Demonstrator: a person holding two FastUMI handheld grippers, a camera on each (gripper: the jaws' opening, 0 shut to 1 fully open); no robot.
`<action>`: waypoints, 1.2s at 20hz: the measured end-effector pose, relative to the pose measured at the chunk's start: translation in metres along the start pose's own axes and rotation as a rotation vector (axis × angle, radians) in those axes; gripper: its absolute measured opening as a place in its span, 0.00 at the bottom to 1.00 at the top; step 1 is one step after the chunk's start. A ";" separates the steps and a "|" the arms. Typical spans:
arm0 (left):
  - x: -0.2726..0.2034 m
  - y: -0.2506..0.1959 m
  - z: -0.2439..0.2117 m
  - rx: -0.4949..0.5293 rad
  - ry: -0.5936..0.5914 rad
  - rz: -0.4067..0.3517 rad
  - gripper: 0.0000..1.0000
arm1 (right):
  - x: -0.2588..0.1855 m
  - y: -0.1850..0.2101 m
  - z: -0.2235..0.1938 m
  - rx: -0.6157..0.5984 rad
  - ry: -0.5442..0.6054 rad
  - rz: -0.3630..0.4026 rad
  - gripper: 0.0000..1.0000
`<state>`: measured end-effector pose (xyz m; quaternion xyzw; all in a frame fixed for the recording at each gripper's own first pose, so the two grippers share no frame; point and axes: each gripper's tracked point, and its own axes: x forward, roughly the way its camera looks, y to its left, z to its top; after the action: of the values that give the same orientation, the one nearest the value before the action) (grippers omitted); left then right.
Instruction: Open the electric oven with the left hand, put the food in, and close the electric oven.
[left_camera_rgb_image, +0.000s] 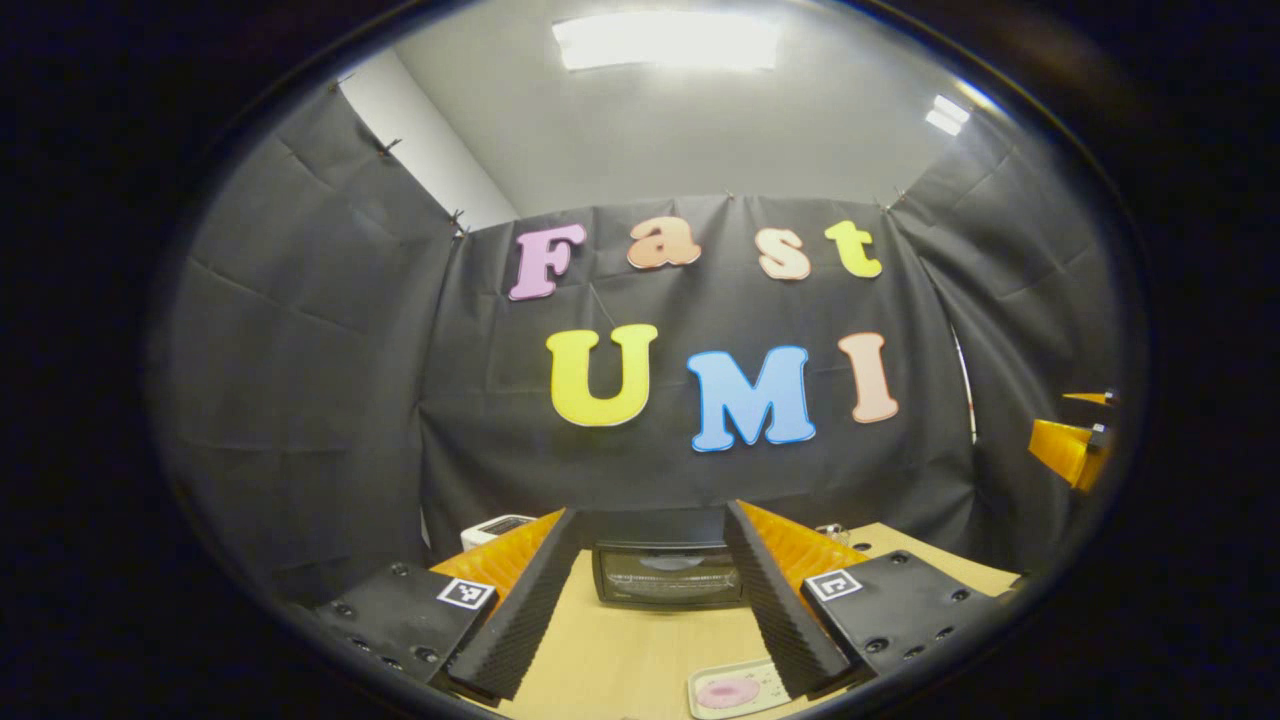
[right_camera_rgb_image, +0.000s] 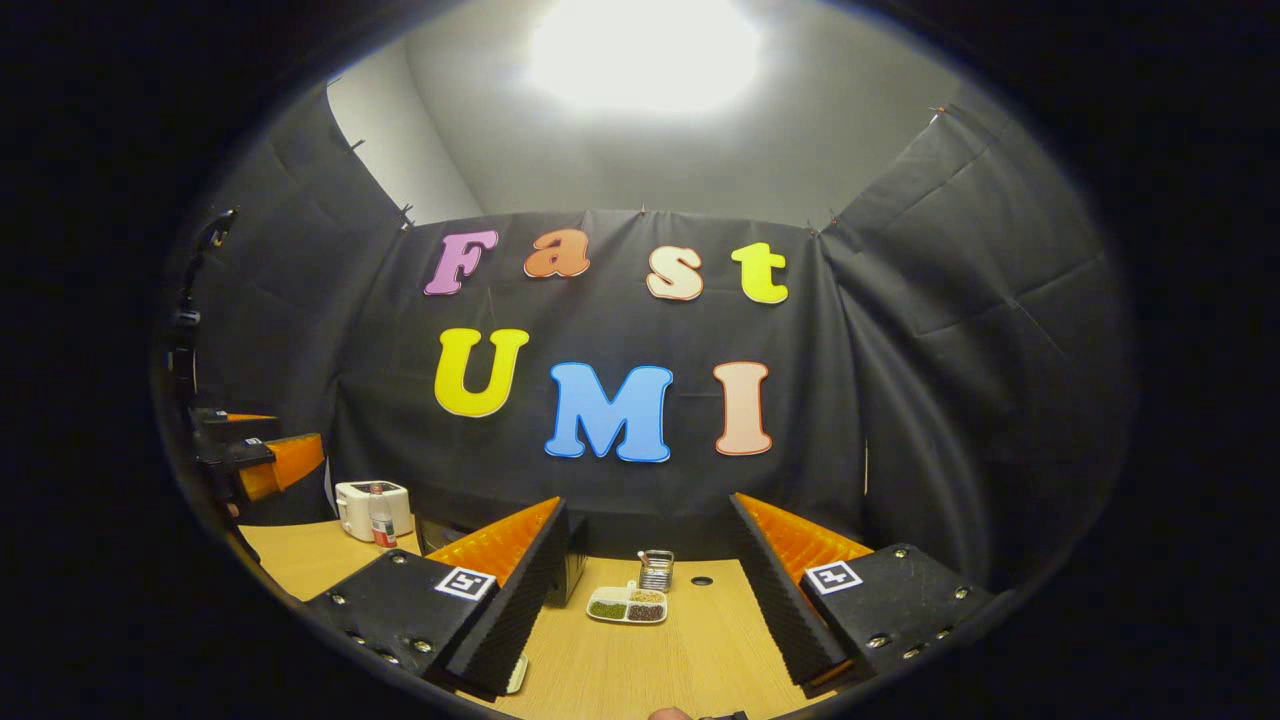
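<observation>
Wooden desk (left_camera_rgb_image: 640, 660) carries the electric oven (left_camera_rgb_image: 668, 574), door closed, at the far edge against the black cloth wall; left claw (left_camera_rgb_image: 650, 610) spread wide, holding nothing, oven framed between its fingers; tray (left_camera_rgb_image: 740, 690) with pink food (left_camera_rgb_image: 727, 692) lies near, just beside the right finger. In the right gripper view, right claw (right_camera_rgb_image: 645, 610) spread, empty; divided dish (right_camera_rgb_image: 628, 605) of grains and a small metal basket (right_camera_rgb_image: 656, 570) between its fingers; white toaster (right_camera_rgb_image: 372, 508) at far left; left claw off at the left edge.
</observation>
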<state>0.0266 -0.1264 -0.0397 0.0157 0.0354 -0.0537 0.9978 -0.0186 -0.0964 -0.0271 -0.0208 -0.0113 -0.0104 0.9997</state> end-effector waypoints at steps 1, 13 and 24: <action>0.009 -0.003 -0.003 0.000 0.004 -0.003 1.00 | 0.002 -0.001 -0.002 0.003 0.001 0.001 0.97; 0.168 0.000 -0.052 0.002 0.030 -0.087 0.99 | 0.057 0.003 -0.001 0.005 0.006 -0.121 0.97; 0.289 -0.012 -0.169 -0.015 0.190 -0.194 1.00 | 0.078 0.012 -0.023 -0.036 0.082 -0.291 0.97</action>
<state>0.3007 -0.1629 -0.2292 0.0098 0.1315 -0.1479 0.9802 0.0601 -0.0871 -0.0487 -0.0366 0.0269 -0.1560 0.9867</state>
